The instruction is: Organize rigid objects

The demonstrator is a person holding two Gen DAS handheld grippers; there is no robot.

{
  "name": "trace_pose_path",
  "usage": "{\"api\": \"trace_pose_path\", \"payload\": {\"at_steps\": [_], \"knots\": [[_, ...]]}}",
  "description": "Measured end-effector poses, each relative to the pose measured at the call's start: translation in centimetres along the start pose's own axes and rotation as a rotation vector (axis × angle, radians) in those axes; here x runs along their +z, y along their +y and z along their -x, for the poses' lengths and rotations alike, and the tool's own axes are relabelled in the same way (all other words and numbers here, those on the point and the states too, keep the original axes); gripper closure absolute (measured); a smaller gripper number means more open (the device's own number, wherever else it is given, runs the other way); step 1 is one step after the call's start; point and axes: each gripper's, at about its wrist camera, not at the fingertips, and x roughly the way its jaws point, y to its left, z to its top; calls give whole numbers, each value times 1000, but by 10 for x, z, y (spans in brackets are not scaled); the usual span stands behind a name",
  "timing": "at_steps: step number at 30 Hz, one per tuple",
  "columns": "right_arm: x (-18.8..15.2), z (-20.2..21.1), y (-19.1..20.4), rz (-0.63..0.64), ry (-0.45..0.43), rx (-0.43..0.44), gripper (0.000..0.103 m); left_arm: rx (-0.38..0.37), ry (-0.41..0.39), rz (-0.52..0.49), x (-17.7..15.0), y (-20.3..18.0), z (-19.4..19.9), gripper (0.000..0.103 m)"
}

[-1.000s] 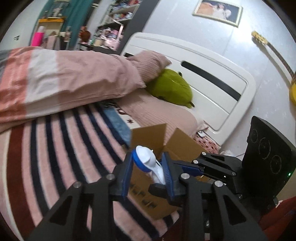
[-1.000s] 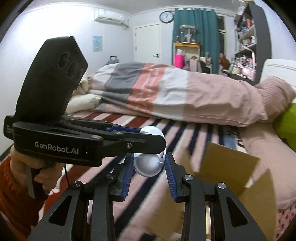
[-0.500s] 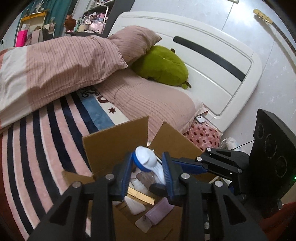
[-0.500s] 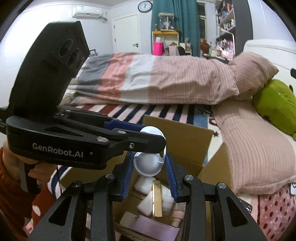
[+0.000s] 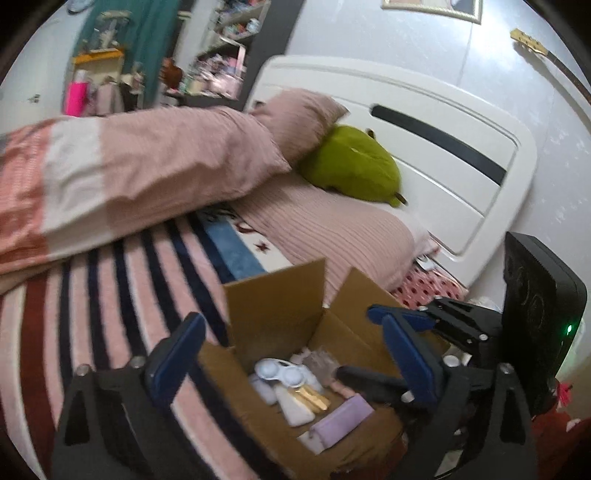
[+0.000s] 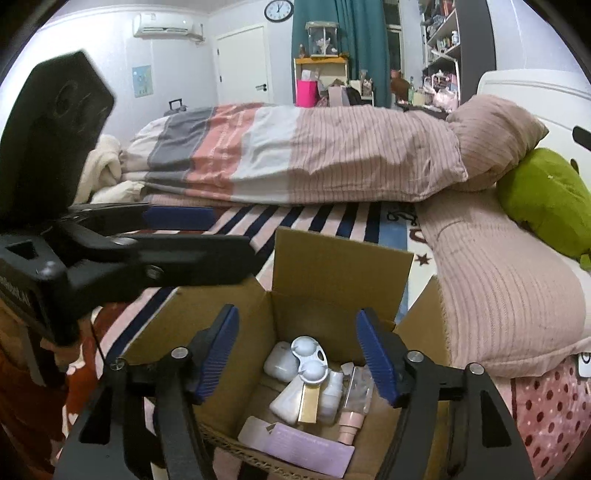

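Above the open cardboard box (image 6: 343,273), the right gripper (image 6: 297,354) and the left gripper (image 5: 291,362) both stand with jaws wide and empty. Below them the white contact-lens case (image 6: 309,360) lies inside the box, on top of small white bottles, a gold tube and a lilac pouch (image 6: 295,445). The box sits near the edge of the striped bed (image 5: 110,295); nothing else loose shows, so sorting looks nearly done.

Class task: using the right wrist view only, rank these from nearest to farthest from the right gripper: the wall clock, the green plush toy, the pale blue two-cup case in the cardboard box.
1. Pale blue two-cup case: in the box, just beyond the right gripper.
2. Green plush toy: right, on the bed.
3. Wall clock: top, far wall.
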Motion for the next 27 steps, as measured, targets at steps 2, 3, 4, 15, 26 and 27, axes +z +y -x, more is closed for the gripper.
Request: {"api": "trace_pose_path", "payload": {"at_steps": [2,3,4,15,26,27], "knots": [[3,7,2,-2,-19,9,27,50,-39,8,-3,5,17,2],[4,10,3,-2,-28,15,24,76,-53,13,-4,9,24,2],[5,13,4,-2,-41,21,20,105,-67,20,-6,12,32,2],[8,22,15,-9,-138,140,4,460,-125,95,-33,45,92,2],[2,18,32,48,-133,130,4,483,-127,148,-47,54,99,2],[2,19,32,50,-134,129,4,483,-127,148,-47,54,99,2]]}}
